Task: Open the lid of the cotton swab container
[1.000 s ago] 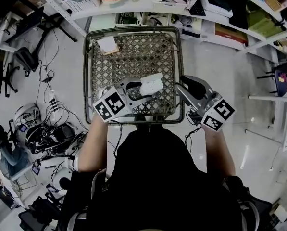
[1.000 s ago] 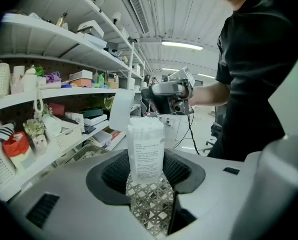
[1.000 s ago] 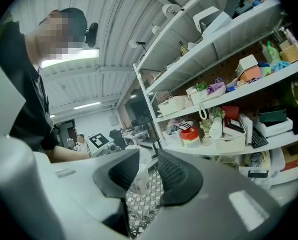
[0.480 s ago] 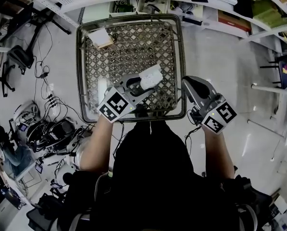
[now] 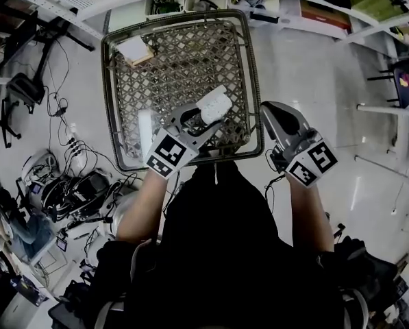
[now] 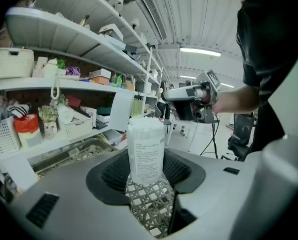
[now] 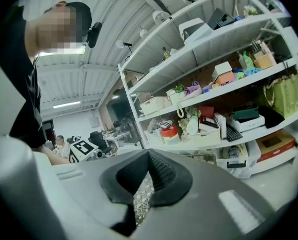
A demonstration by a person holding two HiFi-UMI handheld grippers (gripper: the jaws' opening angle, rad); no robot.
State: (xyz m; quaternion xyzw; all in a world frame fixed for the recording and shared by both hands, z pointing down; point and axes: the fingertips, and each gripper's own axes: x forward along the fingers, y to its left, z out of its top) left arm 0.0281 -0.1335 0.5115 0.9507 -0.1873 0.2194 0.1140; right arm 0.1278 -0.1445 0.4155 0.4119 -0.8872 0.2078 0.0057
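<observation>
Translucent white cylindrical cotton swab container [image 6: 145, 146], gripped low on its body by the widely spread left gripper [image 6: 146, 181] over the metal lattice table [image 5: 177, 67], long axis upright, lid end uppermost and free; right gripper [image 5: 273, 112], just closed on nothing, is held nearby to its right.

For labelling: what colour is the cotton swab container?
Cotton swab container: translucent white with small dark print on its side; best seen in the left gripper view.

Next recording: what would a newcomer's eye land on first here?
The white cotton swab container stands out, gripped between the jaws of the left gripper over the near side of the lattice table. Just off the table's right edge, the right gripper is empty, its jaws having just closed on nothing.
</observation>
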